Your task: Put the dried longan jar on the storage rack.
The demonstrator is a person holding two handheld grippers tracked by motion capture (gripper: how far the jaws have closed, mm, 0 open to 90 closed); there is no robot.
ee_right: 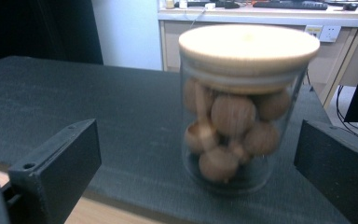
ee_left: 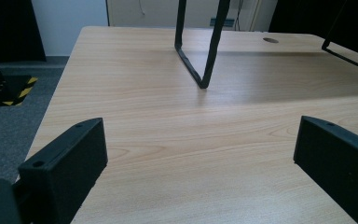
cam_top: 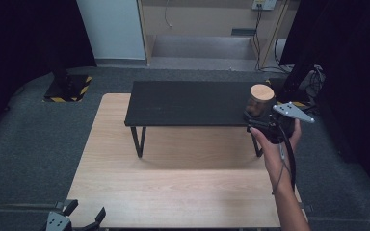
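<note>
Jar [ee_right: 246,112] of round brown nuts, glass-walled with a pale wooden lid [ee_right: 248,43], stands upright on the black shelf riser [cam_top: 188,102], close to its right front corner. In the right gripper view it sits between the 2 black jaws, which are spread wide and touch neither wall of the glass. The right gripper [cam_top: 265,126], held in the person's right hand [cam_top: 274,151], hovers at that corner; from the high view the jar looks pressed against the gripper's front, but depth there is hard to judge.

The main risk, as I read it, is the edge. The jar stands near the riser's front lip and right end, so a jaw that brushes it or closes off-centre could nudge it off the black surface onto the wooden tabletop [cam_top: 173,192] below. Smooth glass may also slip in a pinch taken too high, under the lid, and I cannot tell how firmly the lid sits.

The left gripper [cam_top: 77,217] rests at the tabletop's near left corner, partly cut off by the frame, its jaws spread with nothing between them.

The jar is motion-blurred in the right gripper view, so its exact contents stay uncertain. Its base is hidden behind the gripper in the high view.
</note>
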